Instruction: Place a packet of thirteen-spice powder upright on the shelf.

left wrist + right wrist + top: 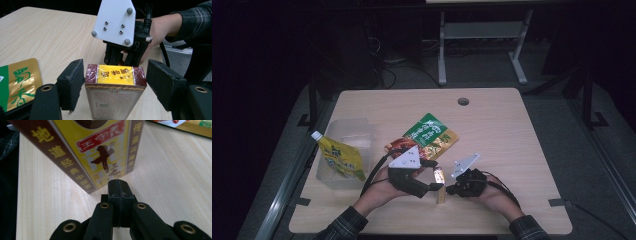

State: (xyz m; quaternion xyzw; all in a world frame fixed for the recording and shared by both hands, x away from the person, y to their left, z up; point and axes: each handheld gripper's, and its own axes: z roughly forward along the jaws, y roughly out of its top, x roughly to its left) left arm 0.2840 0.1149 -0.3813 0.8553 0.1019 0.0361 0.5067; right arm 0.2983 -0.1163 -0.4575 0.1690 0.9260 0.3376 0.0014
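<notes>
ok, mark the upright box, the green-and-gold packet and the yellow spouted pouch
upright box (115, 75), left gripper view, on its yellow top face.
green-and-gold packet (430, 131), high view, on its green upper panel.
yellow spouted pouch (341, 158), high view, on the middle of its yellow body.

Box standing between the two tools on the bench (512, 130).
The box (440, 184) is sitting between the left tool's (432, 176) spread jaws, the right tool (451, 190) pointing at it, packets (424, 137) lying beyond.

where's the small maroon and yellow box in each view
High view: the small maroon and yellow cardboard box stands low centre, between the two grippers.
Left gripper view: bottom centre, between the open jaws, apart from both.
Right gripper view: upper left, just beyond the shut jaws.
Shared landmark: the light wooden table.
</notes>
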